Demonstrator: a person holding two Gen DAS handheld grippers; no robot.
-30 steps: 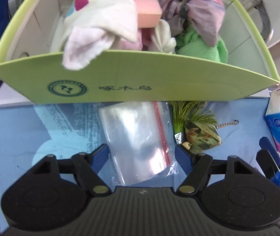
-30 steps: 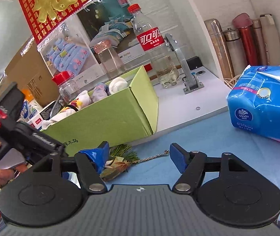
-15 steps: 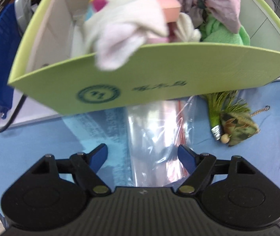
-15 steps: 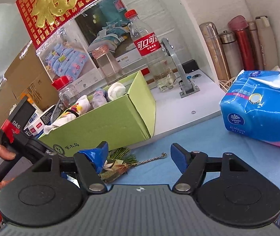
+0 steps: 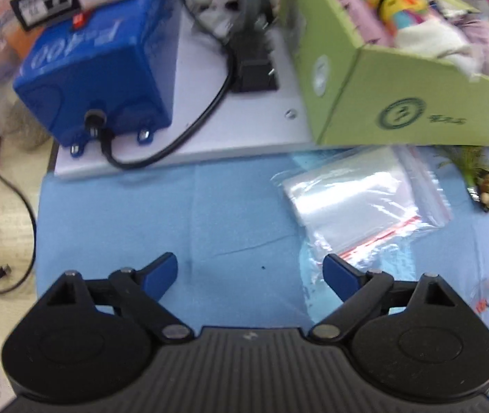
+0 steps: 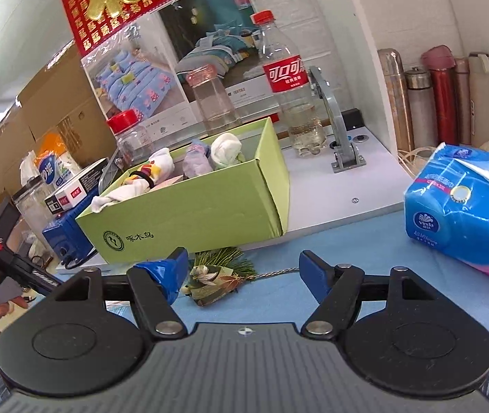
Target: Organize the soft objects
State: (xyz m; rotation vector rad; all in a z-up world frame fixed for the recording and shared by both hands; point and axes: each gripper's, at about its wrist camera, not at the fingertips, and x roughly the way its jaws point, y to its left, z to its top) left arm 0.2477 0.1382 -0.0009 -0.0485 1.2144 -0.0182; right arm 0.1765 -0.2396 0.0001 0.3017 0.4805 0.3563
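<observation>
Swung away from the plastic bag (image 5: 368, 203), now at right of frame, the left gripper (image 5: 250, 268) has just been opening, nothing between its jaws. Right gripper (image 6: 243, 268) stands released, empty. Green box (image 5: 399, 103) of soft bundles sits upper right.

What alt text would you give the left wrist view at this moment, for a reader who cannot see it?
The left gripper, its jaws just widened and holding nothing, hangs over a blue mat. A clear zip bag lies flat ahead to its right, in front of a green box of rolled cloths. A blue machine with a black cable sits on the left.
</observation>
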